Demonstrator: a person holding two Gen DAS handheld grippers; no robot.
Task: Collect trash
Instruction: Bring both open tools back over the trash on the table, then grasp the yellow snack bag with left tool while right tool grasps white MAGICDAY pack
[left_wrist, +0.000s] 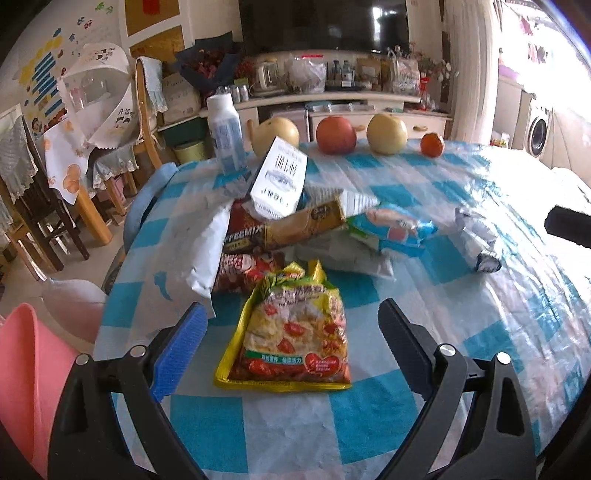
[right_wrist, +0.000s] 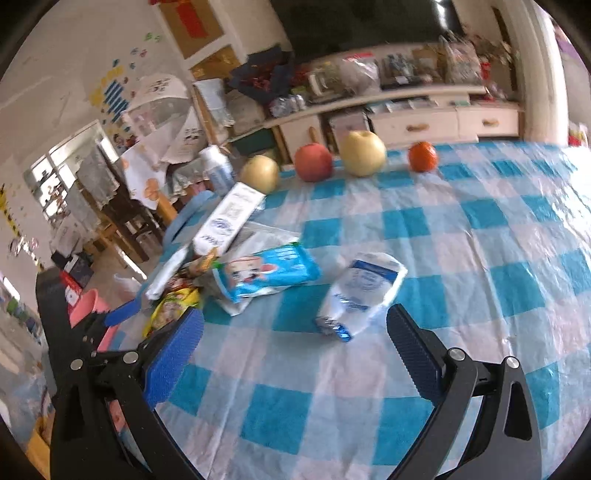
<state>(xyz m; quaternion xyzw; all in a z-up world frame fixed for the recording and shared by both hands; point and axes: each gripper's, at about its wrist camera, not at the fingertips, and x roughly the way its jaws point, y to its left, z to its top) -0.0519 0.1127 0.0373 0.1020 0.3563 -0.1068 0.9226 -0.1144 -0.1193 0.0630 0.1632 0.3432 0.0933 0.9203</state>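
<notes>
The left hand-held gripper (left_wrist: 291, 332) is spread wide and holds nothing; a yellow snack bag (left_wrist: 291, 332) lies flat on the checked worktop (left_wrist: 461, 295) between its fingers. The right hand-held gripper (right_wrist: 295, 332) is also wide open and empty, with a crumpled white pouch (right_wrist: 360, 295) just ahead, near its right finger.

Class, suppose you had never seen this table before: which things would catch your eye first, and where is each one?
Most striking is the heap of wrappers on the table's left side, with a yellow snack bag lying nearest, between the open fingers of the left hand-held gripper. Next comes the row of fruit along the far edge of the blue checked tablecloth.
</notes>
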